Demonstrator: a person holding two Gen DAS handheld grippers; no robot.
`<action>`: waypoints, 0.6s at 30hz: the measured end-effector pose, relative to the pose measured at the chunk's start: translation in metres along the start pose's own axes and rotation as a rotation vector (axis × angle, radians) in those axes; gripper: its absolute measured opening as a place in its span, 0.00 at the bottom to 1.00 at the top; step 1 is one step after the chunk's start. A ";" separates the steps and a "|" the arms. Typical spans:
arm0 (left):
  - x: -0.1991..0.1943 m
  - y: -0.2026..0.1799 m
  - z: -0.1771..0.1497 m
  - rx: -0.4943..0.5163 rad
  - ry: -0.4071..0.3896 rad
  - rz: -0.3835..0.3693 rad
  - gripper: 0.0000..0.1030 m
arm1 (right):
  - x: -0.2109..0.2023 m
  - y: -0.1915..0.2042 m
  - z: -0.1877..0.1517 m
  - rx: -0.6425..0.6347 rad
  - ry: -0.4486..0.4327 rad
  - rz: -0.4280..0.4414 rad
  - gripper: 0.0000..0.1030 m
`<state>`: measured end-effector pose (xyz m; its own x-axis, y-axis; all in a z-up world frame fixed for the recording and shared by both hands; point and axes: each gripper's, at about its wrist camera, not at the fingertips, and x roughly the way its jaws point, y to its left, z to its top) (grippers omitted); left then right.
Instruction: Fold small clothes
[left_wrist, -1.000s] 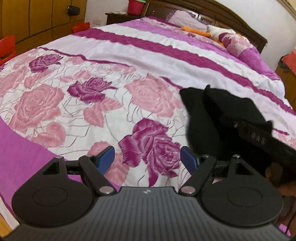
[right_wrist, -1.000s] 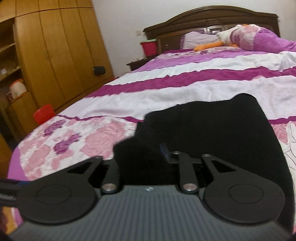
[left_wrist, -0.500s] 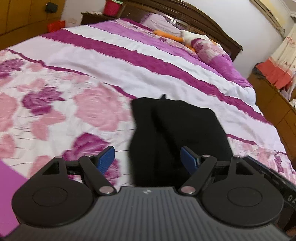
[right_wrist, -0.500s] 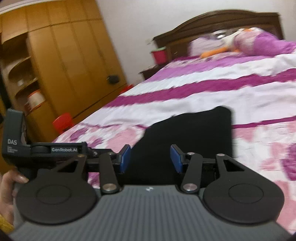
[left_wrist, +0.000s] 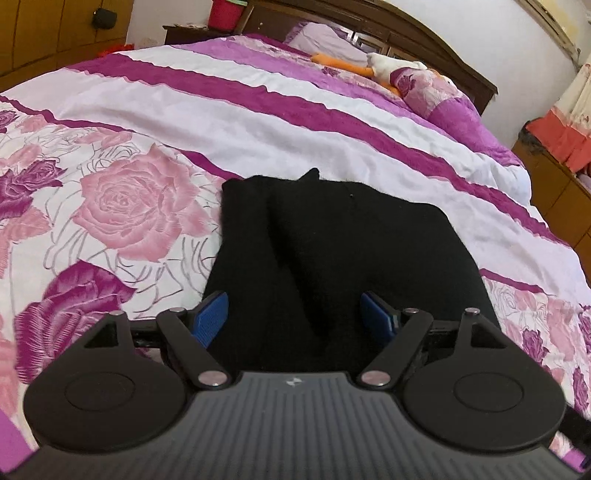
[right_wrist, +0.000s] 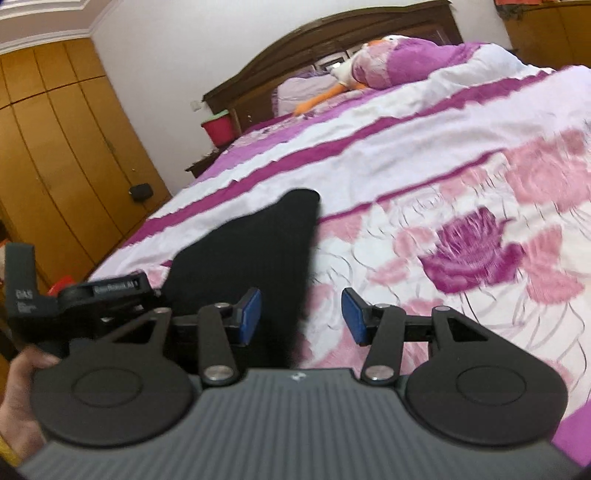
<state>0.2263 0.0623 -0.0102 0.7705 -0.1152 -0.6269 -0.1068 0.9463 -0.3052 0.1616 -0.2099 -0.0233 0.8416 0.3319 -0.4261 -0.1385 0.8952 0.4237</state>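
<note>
Ahead of left hand-held gripper: black garment lies folded on bed, spread between its wide-open blue pads, nothing held.
Right hand-held gripper: parted, empty, garment's edge beneath left pad.

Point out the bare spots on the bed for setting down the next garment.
Free: floral bedspread left of the black garment, and the white stripes beyond it. Also right of it. Crowded: the pillows and plush toy by the headboard.
</note>
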 end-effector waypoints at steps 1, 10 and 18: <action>0.001 -0.002 -0.001 0.010 -0.009 0.000 0.73 | 0.002 -0.002 -0.004 -0.008 0.001 -0.007 0.50; -0.009 -0.030 -0.021 0.169 -0.155 0.123 0.59 | 0.010 -0.016 -0.024 0.036 -0.030 0.000 0.50; -0.025 -0.060 -0.041 0.405 -0.264 0.183 0.59 | 0.008 -0.022 -0.027 0.049 -0.048 0.019 0.48</action>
<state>0.1878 -0.0038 -0.0058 0.9000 0.0935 -0.4259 -0.0429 0.9910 0.1267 0.1573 -0.2183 -0.0579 0.8634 0.3325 -0.3793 -0.1294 0.8728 0.4705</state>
